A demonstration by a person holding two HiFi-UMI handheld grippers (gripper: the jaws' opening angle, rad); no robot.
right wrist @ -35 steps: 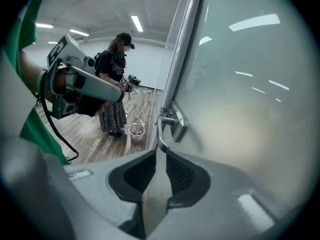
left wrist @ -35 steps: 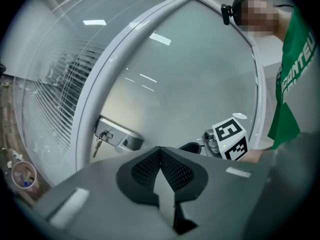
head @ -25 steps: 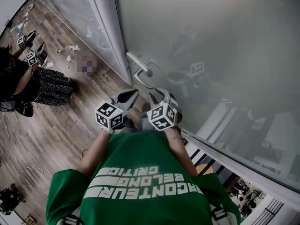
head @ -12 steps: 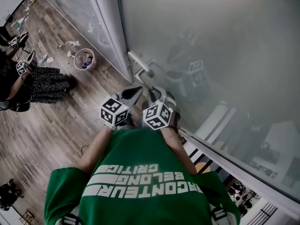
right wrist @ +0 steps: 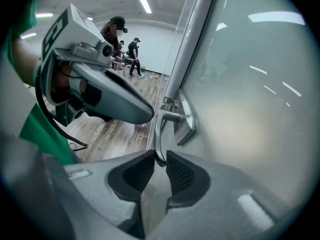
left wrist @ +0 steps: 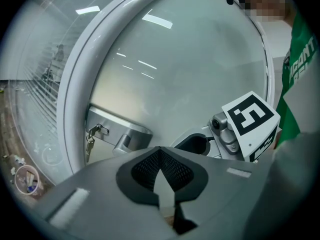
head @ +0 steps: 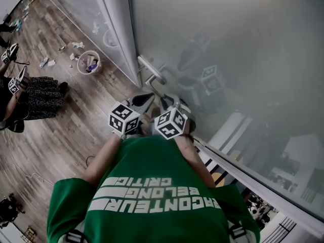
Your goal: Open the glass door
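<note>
Right in front of you stands the glass door, big and likely heavy, with smooth glass that gives you nothing to hold, so the hard metal handle near its edge is the place to grab. Your right gripper has just been closing, and its pads pinch the thin tip of that handle, which looks slippery, so a hold further up the bar would likely be safer. Your left gripper is closed on nothing, just beside it.
</note>
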